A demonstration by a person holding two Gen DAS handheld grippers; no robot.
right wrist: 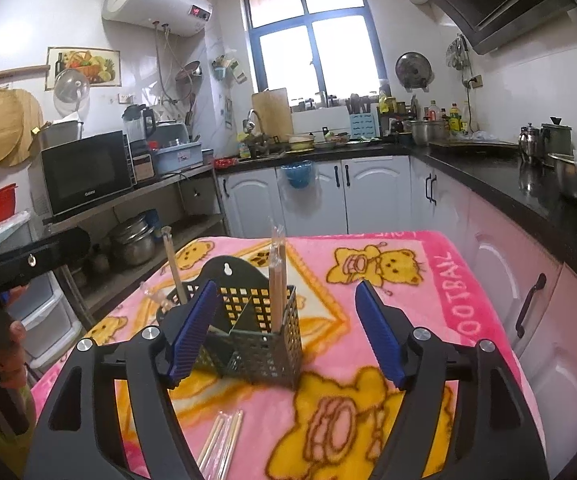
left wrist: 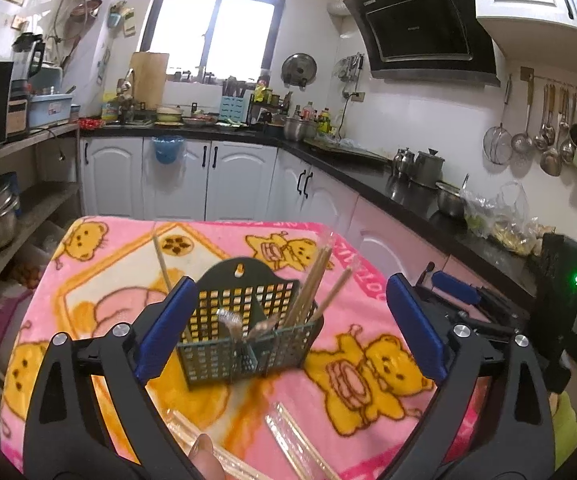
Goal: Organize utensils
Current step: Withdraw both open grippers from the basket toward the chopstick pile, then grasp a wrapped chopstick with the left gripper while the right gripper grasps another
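a dark green perforated plastic utensil caddy (left wrist: 244, 328) with a rounded back plate and a hanging hole stands upright on the worktop (left wrist: 352, 432), which is covered by a pink fleece blanket printed with yellow bears (left wrist: 368, 384). inner walls split the caddy into compartments. in the left wrist view, the right-hand compartment holds a bunch of pale wooden chopsticks in clear wrappers (left wrist: 314, 280) that lean to the right above the rim; one thin single stick (left wrist: 162, 260) rises at the caddy's left side, partly hidden behind the claw's finger, so which compartment it sits in cannot be told. some short wrapped pieces show low in the middle, too blurred to name.

in the right wrist view the same caddy (right wrist: 264, 344) shows a wrapped chopstick bundle (right wrist: 277, 280) standing nearly upright in its right compartment and another stick (right wrist: 174, 268) leaning at the left rear.

more wrapped chopsticks lie loose on the blanket near the cameras (left wrist: 300, 440), apart from the caddy (right wrist: 224, 444).

the left claw (left wrist: 288, 328) is spread wide, its blue pads either side of the caddy without touching it, gripping nothing. the right claw (right wrist: 288, 332) is also parted and empty, its left pad overlapping the caddy in view.
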